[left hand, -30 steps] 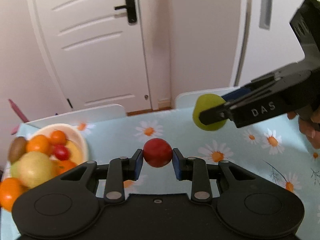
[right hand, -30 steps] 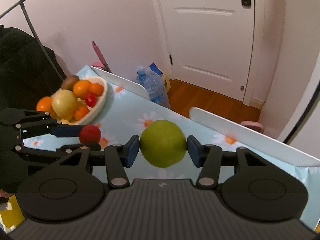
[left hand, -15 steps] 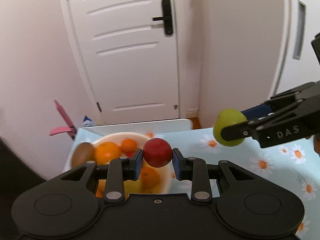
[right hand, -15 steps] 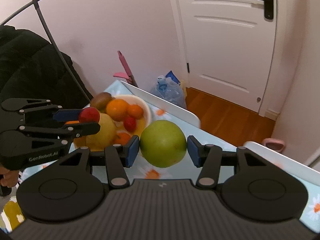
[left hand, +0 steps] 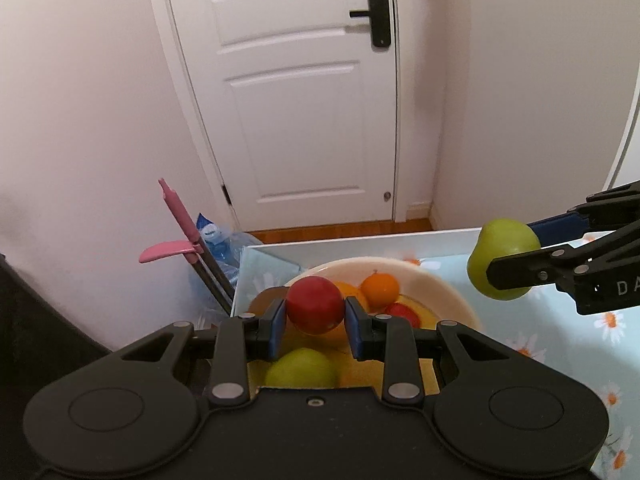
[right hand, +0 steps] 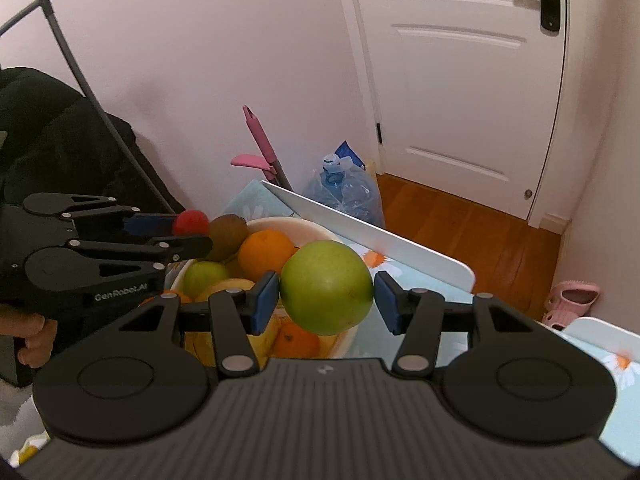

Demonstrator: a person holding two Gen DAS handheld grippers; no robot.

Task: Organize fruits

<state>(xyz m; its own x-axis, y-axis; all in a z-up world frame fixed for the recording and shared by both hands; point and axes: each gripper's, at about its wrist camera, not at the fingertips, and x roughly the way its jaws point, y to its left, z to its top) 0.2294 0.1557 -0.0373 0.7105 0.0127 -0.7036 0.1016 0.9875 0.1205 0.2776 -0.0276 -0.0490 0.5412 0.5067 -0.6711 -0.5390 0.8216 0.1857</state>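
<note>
Gripping, left gripper [left hand: 316,316]: red fruit [left hand: 315,310] pinched above bowl [left hand: 448,300]
Right gripper [right hand: 326,294]: clamps green apple [right hand: 326,286], at 3 o'clock of the bowl in the left view

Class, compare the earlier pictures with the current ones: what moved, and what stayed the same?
Both grippers swung over toward the fruit bowl: the left gripper now holds its red fruit above it, the right gripper brings the green apple alongside. Both grips unchanged; nothing released.
</note>
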